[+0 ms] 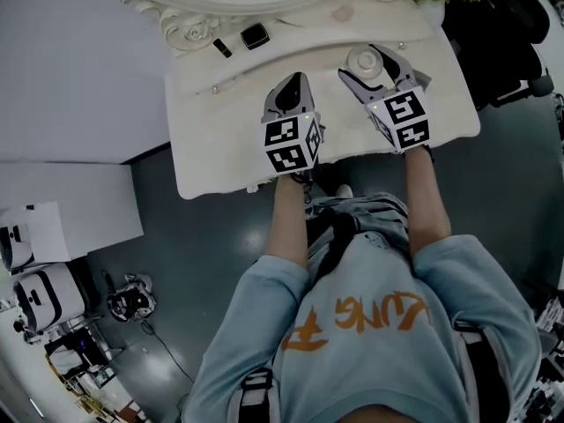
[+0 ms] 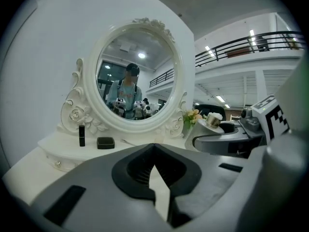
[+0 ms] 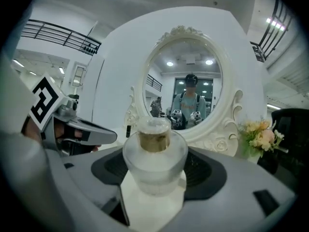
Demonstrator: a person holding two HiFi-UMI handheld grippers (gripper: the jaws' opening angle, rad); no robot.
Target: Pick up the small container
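My right gripper (image 1: 365,62) has its 2 jaws pressed to either side of the small container (image 3: 154,161). It's a frosted jar with a gold neck, standing on the white dressing table (image 1: 220,148) in front of the mirror (image 3: 188,66). My left gripper (image 1: 295,85) sits just beside, jaws together on nothing. I reckon the grasp is made and the lift not yet begun. Next: hold the squeeze firm, raise straight up, keep the jar upright, because those smooth sides could slip.
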